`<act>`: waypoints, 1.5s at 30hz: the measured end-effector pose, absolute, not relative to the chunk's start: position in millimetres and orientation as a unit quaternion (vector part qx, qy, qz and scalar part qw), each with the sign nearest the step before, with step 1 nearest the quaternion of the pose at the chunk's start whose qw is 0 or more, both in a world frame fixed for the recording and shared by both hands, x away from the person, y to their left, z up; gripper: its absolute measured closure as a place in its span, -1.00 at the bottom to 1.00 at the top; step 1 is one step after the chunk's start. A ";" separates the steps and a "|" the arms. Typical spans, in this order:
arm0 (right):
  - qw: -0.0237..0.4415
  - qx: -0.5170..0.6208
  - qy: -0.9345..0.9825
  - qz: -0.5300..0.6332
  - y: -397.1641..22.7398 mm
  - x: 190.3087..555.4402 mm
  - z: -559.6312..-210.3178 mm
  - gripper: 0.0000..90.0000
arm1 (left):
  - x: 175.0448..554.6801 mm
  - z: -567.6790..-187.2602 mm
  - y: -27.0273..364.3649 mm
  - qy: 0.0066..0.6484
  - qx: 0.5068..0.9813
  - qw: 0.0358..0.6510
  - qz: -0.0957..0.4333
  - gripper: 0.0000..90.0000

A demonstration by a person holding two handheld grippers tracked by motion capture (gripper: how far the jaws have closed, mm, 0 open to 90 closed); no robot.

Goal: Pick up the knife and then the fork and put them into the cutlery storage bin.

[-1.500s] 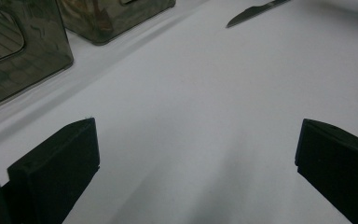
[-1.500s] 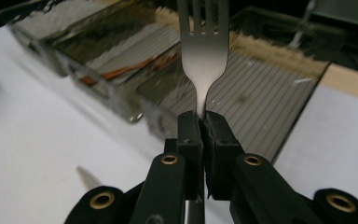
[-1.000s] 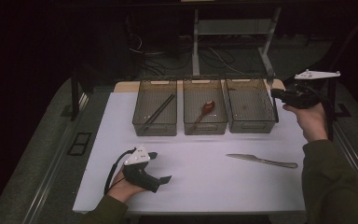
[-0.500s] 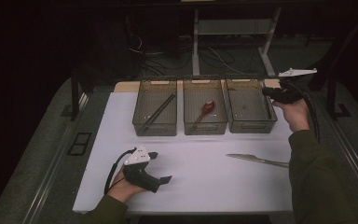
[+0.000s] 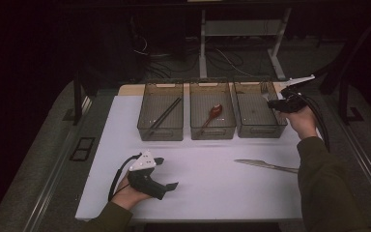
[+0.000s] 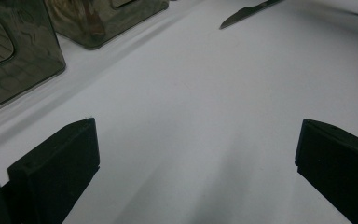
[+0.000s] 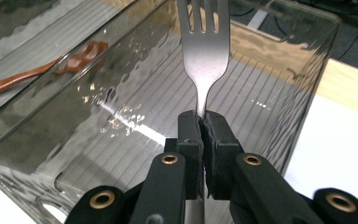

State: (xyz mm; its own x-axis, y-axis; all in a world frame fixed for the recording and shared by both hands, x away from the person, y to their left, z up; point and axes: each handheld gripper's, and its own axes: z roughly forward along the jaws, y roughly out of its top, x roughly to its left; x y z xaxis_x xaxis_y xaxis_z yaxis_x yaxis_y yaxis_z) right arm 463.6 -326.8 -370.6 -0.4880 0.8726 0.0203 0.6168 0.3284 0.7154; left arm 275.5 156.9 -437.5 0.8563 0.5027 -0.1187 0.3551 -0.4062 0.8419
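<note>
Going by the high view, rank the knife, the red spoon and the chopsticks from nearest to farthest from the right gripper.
From the right gripper, shut on a fork over the right bin:
1. Red spoon, in the middle bin, to its left.
2. Knife, on the white table, toward the person; only slightly farther than the spoon.
3. Chopsticks, in the left bin, clearly farthest.

A knife (image 5: 265, 166) lies on the white table (image 5: 212, 188); chopsticks (image 5: 164, 116) fill the left bin (image 5: 160, 131).

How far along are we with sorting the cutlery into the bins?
Done: chopsticks lie in the left bin, a spoon in the middle bin. In hand: the right gripper holds a fork over the right bin. Left: the knife on the table; the left gripper rests open.
</note>
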 end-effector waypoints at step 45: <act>0.154 0.431 0.782 0.424 -325.7 406.7 -351.6 -0.37 | 275.4 -437.1 157.6 0.258 0.835 0.480 0.074 -1.00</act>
State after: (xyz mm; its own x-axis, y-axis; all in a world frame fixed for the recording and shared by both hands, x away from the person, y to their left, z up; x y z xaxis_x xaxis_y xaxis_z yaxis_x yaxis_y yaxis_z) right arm 406.7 -325.7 -351.6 -0.5817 0.8037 0.1253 0.5428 0.2688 0.7957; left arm 275.4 157.6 -437.1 0.8557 0.5025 -0.1235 0.3595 -0.4057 0.8403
